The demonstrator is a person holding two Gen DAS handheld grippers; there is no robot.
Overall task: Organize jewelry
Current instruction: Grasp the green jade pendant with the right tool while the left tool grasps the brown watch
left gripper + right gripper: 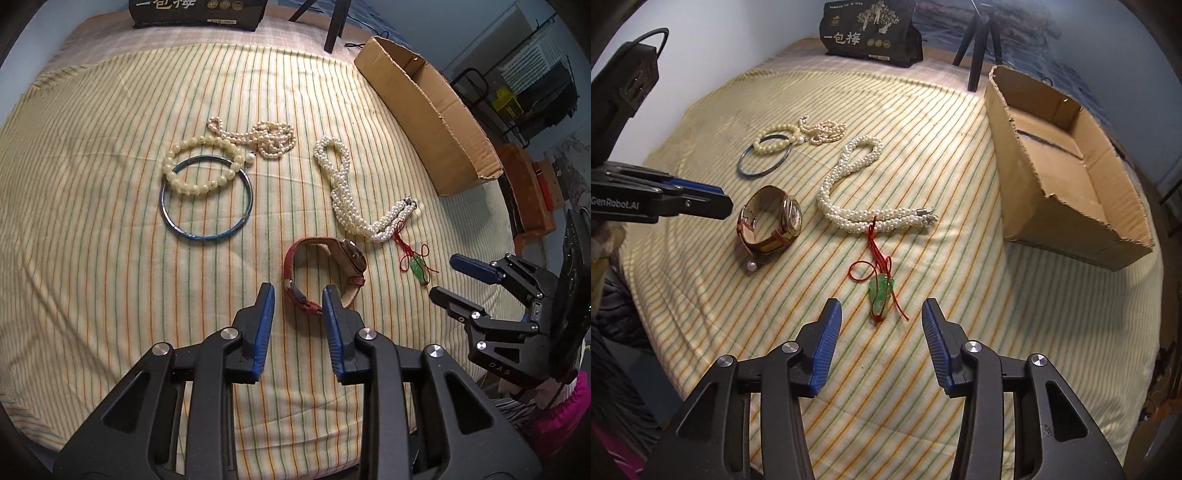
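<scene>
1. Left tool (298,295) is partly open and holds nothing; the watch (325,269) lies at its fingertips, the strap's near end between them.
2. Right tool (878,314) is partly open and empty; the green pendant (881,295) lies between its tips.
3. Beyond, bare striped cloth (960,314) surrounds the pearl rope (849,206) and the blue bangle (207,199).
4. The cardboard box (1071,177) sits open at the far right edge.

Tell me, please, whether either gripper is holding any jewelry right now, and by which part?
Nothing is held. The left gripper hangs open by the watch; the right gripper hangs open over the green pendant.
</scene>
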